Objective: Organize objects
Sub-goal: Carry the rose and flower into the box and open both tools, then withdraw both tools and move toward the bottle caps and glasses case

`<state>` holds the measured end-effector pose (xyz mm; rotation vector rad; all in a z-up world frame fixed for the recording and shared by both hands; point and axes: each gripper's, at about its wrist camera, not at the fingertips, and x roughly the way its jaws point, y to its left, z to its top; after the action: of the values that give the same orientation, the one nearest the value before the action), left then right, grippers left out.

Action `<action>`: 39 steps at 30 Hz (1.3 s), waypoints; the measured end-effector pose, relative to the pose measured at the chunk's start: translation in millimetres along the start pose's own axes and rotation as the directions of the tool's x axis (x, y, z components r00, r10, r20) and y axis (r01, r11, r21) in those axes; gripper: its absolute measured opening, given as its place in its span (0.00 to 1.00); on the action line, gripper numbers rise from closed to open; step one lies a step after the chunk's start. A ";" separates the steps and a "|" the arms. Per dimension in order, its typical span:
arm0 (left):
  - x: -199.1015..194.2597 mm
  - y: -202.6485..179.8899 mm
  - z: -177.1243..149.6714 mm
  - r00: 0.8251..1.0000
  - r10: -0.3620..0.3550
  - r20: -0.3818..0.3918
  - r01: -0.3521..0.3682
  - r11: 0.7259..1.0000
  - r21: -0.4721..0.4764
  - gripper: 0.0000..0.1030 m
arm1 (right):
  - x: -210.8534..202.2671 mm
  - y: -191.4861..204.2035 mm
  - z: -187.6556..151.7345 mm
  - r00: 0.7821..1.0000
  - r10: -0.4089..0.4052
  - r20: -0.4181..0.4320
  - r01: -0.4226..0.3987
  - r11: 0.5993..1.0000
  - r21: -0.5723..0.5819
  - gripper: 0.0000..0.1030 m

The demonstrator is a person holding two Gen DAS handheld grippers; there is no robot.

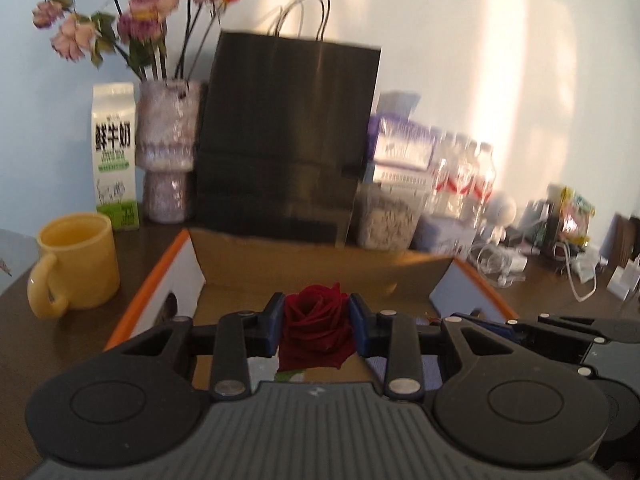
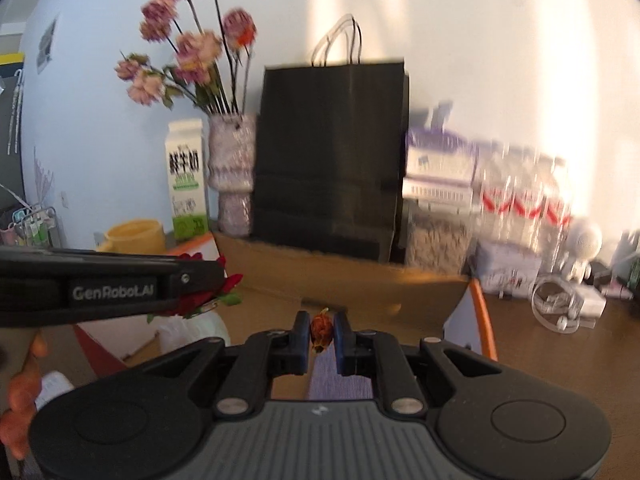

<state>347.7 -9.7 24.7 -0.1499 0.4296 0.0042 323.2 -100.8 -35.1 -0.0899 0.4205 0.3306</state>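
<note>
The left hand-held gripper (image 1: 317, 326) clamps a soft dark-red rose bloom (image 1: 316, 330) (crushable; stem safer); the right hand-held gripper (image 2: 321, 330) pinches a small dried orange bud (image 2: 321, 330)

I see a dark wooden table (image 1: 60, 332) at the frame's lower left. On it stand a yellow mug (image 1: 76, 264), a milk carton (image 1: 114, 156), a black paper bag (image 1: 284, 140) and an open cardboard box (image 1: 320, 268).

On the bench (image 1: 60, 344), a mug (image 1: 78, 264) sits left of an open box (image 1: 320, 268). Behind the box stand a carton (image 1: 114, 156), a vase (image 1: 168, 152), a paper bag (image 1: 288, 140) and bottles (image 1: 464, 180), left to right.
</note>
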 end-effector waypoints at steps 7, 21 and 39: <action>1.7 0.9 -2.5 1.000 -0.014 -0.009 0.014 1.000 -0.001 0.36 | 4.3 -4.0 -5.3 1.000 0.008 -0.024 -0.007 1.000 0.010 0.11; 0.3 -0.3 -0.6 0.998 0.063 0.021 -0.063 0.998 -0.002 1.00 | -0.6 -7.1 -7.1 0.999 -0.028 -0.020 0.028 0.999 0.020 1.00; -25.2 -6.2 10.0 0.997 0.052 0.054 -0.052 0.999 -0.001 1.00 | -16.9 -3.7 1.0 0.999 -0.031 0.022 0.030 0.999 0.012 1.00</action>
<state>329.1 -13.7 45.0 -0.1375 0.3795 0.0595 310.2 -109.2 -27.1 -0.0816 0.3988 0.2988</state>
